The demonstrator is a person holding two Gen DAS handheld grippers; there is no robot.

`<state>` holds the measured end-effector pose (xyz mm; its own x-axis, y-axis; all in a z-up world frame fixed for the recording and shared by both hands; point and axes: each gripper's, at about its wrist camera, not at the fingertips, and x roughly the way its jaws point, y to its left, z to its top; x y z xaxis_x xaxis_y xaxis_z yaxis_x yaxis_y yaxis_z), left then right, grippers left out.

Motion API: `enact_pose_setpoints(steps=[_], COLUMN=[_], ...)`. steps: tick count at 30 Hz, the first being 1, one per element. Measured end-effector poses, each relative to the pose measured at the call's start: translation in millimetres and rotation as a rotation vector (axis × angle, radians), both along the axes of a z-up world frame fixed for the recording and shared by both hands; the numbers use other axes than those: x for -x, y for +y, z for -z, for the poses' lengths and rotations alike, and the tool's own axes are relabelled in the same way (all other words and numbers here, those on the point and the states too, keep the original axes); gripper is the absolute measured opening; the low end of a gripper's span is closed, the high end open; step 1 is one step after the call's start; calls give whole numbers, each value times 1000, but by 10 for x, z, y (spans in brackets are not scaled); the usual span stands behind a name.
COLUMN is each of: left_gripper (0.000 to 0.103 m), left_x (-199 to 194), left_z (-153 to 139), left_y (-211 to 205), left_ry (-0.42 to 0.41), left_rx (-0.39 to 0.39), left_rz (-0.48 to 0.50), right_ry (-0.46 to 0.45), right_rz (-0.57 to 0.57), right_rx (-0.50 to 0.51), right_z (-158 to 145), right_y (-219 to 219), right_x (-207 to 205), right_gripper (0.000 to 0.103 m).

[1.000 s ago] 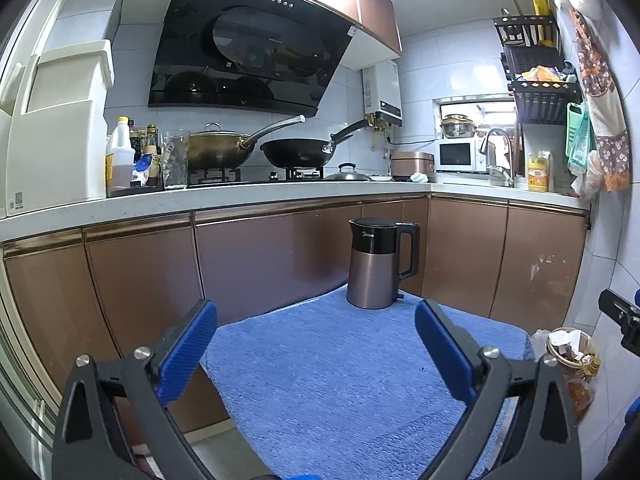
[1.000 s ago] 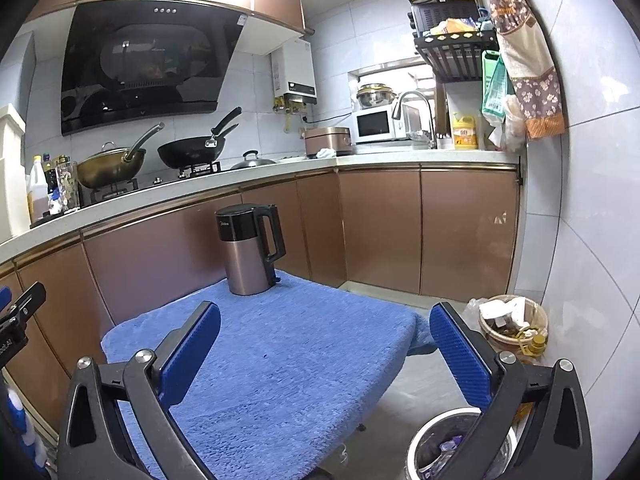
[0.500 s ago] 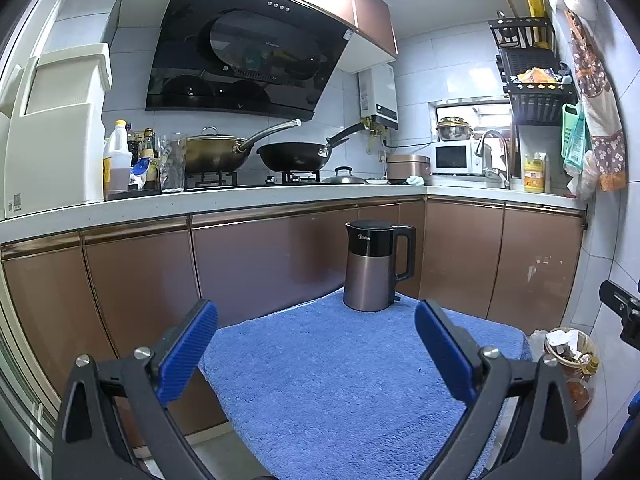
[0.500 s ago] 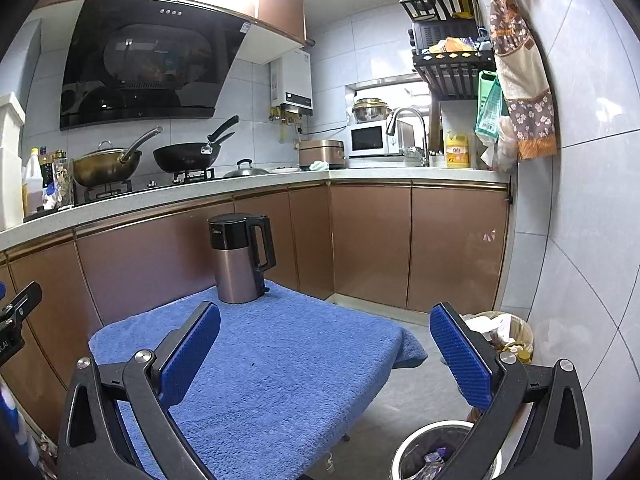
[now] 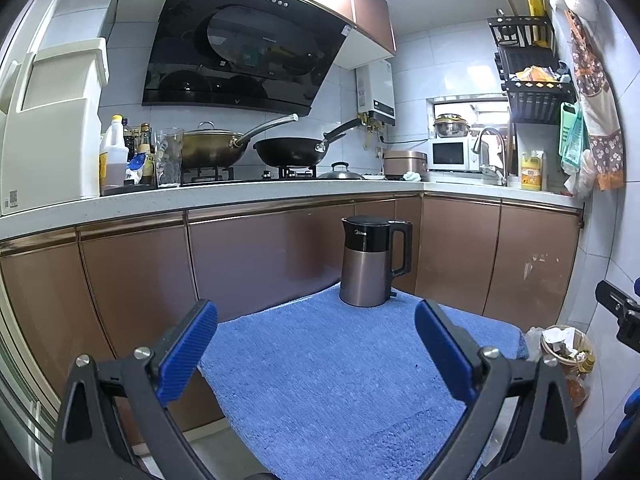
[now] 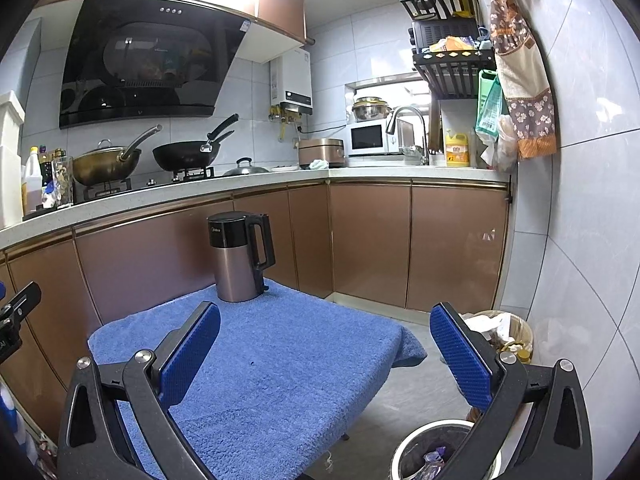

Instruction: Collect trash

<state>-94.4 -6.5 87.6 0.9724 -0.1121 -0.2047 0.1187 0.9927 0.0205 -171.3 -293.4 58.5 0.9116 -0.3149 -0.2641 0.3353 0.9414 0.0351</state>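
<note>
Currently showing a small kitchen through two fisheye views, with a steel-and-black kettle (image 5: 368, 264) standing upright at the far edge of a blue towel (image 5: 340, 392) spread over a low table. Nearer the camera than the kettle, left gripper (image 5: 316, 312) spread wide, blue pads well apart, gripping nothing. Likewise right gripper (image 6: 325, 312), nearer than the kettle and to its right, spread wide and empty.

No loose trash on the towel around the kettle, apart from one tiny dark speck (image 6: 251, 363) in front of it, too small to identify.

Trash itself to the right of the kettle and lower, down at floor level: crumpled white paper (image 6: 486, 322) heaped in a wicker basket (image 6: 524, 336) against the tiled wall, with a yellow-capped bottle (image 5: 586, 364) just beside it, partly hidden. Nearer than the kettle and further down, a round bin (image 6: 400, 446) with a dark liner, holding a purplish wrapper (image 6: 434, 458).

Probably light and soft to handle, that paper: crushable, not fragile, likely to spring loose or slip out if pinched at a stray corner. Best taken across the thickest part of the wad, with pads closing fully. Wrapper probably thin and slick, so better gripped at a fold. Basket likely light but stiff; best held by the rim if lifted whole. Deeper contents of basket and bin hidden.
</note>
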Motion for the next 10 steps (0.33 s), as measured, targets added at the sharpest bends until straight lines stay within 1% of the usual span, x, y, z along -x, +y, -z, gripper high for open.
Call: enact_pose_setpoints(steps=[10], left_gripper=[100], left_x=[14], left_z=[-18], left_y=[-20], left_ry=[-5], left_rx=[-13], left_rz=[5], right_ry=[2], right_rz=[-7], right_rx=[-10], right_z=[26], right_y=[-69], right_x=[22], right_gripper=[103])
